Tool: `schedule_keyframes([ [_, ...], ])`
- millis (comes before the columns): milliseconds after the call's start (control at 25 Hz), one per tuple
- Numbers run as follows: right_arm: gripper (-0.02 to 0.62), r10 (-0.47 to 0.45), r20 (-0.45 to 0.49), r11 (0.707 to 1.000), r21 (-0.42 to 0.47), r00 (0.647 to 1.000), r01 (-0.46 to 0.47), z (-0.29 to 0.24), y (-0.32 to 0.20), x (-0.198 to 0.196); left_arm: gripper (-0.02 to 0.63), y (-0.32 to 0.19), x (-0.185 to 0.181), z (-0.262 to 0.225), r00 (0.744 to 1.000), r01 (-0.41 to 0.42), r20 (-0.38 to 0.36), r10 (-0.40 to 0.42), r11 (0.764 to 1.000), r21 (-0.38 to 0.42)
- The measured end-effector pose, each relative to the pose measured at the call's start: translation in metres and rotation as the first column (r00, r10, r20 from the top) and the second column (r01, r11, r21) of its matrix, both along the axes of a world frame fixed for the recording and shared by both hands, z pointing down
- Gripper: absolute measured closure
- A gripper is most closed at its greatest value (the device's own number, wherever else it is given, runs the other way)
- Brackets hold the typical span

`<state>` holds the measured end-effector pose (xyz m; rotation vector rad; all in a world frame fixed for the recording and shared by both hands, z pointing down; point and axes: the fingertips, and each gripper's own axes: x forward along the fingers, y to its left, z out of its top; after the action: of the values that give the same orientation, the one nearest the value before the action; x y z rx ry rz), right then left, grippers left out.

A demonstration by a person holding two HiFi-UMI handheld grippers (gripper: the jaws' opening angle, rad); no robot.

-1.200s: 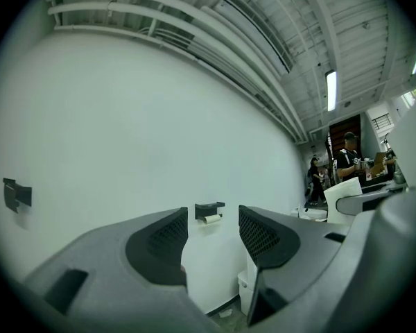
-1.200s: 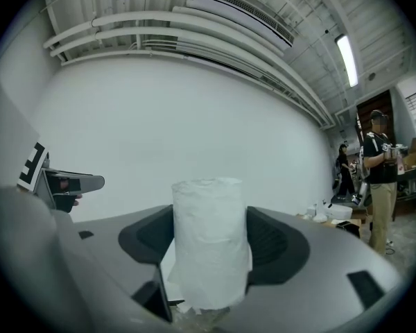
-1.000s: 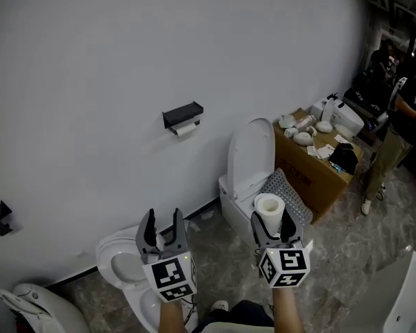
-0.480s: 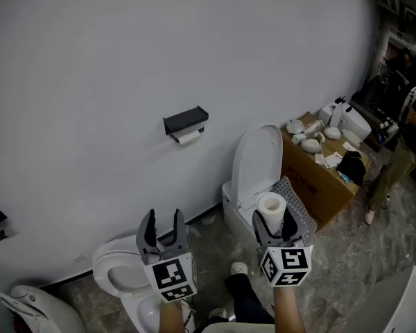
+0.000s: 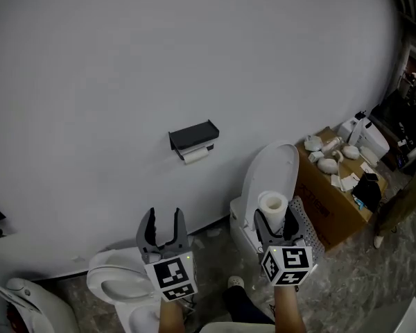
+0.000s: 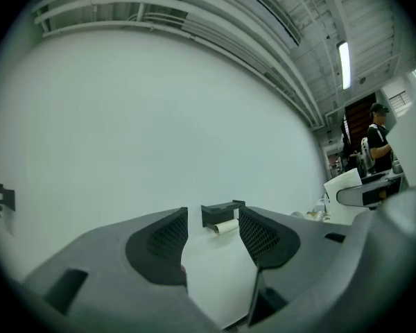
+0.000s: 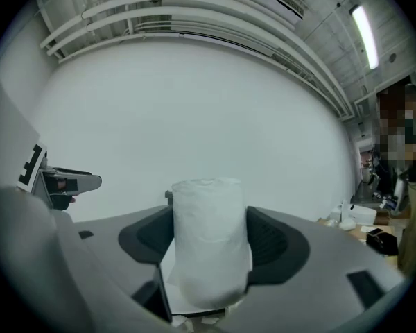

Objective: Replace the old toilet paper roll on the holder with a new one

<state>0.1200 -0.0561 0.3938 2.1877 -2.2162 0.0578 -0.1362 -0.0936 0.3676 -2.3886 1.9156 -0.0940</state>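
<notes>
My R gripper (image 5: 276,222), lower right of head view, is clamped on 1 new roll (image 5: 272,204), upright. My L gripper (image 5: 161,227), lower centre, has jaws apart w/ nothing btwn. Black holder (image 5: 193,137) is mid-frame on the white wall, thin old roll (image 5: 196,155) under it. 2 toilets (image 5: 270,179) stand below. Print on the cardboard box (image 5: 331,210), right, is too small to read.

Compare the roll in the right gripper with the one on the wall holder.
The new roll in the right gripper is thick and full; the old roll looks far slimmer. The new roll stands upright, core hole up; the old roll lies level under the black holder. Both are white.
</notes>
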Motion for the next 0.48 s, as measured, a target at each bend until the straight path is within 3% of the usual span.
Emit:
schedule_keyframes([
  [480, 0.29, -0.112, -0.008, 0.994, 0.02, 0.994, 0.112, -0.019, -0.129, 0.052, 0.396, -0.101, 0.052, -0.016, 0.995, 0.099, 0.029, -0.099, 0.995, 0.016],
])
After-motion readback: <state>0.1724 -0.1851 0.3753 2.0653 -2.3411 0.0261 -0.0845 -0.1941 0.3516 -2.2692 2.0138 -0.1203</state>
